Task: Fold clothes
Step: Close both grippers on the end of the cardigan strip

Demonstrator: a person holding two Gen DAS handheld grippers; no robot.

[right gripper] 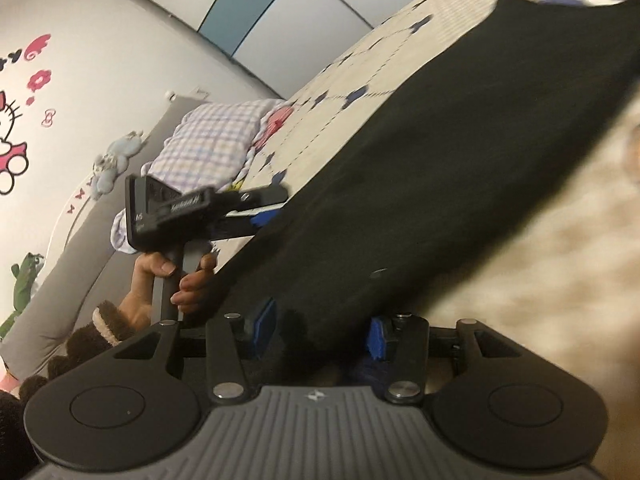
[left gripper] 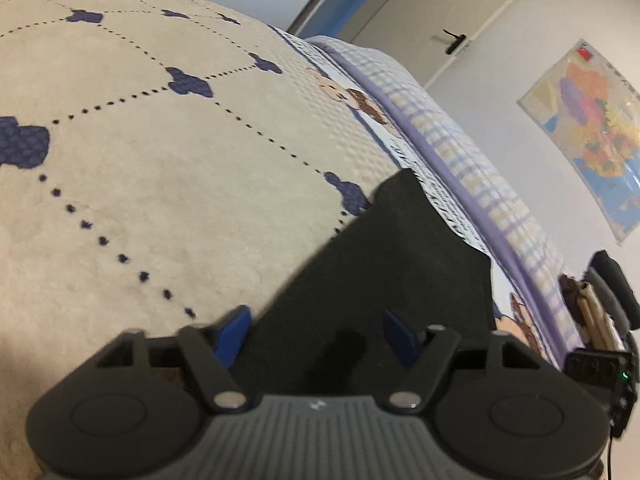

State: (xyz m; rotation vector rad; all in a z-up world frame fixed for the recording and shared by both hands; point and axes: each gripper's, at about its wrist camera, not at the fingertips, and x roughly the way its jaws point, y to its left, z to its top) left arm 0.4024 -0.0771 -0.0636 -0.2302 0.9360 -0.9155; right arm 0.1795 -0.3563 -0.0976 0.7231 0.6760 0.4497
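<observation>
A black garment [left gripper: 400,264] lies on a cream blanket [left gripper: 160,160] patterned with navy shapes and dotted lines. My left gripper [left gripper: 318,334] stands open at the garment's near corner. The cloth runs between its blue pads [left gripper: 236,332], and they stand well apart. In the right wrist view the same garment [right gripper: 420,168] stretches as a wide dark band toward the upper right. My right gripper [right gripper: 320,330] is open too, with the garment's edge between its separated pads [right gripper: 264,324]. That view also shows the left gripper [right gripper: 272,204] at the cloth's left edge, held by a hand [right gripper: 176,280].
A checked quilt [left gripper: 480,168] and a cartoon-print sheet [left gripper: 352,96] line the bed's edge. A door [left gripper: 460,20] and a wall map [left gripper: 592,132] stand beyond. A checked pillow [right gripper: 212,136], plush toys [right gripper: 112,160], a grey headboard [right gripper: 80,248] and wall stickers [right gripper: 16,128] show in the right wrist view.
</observation>
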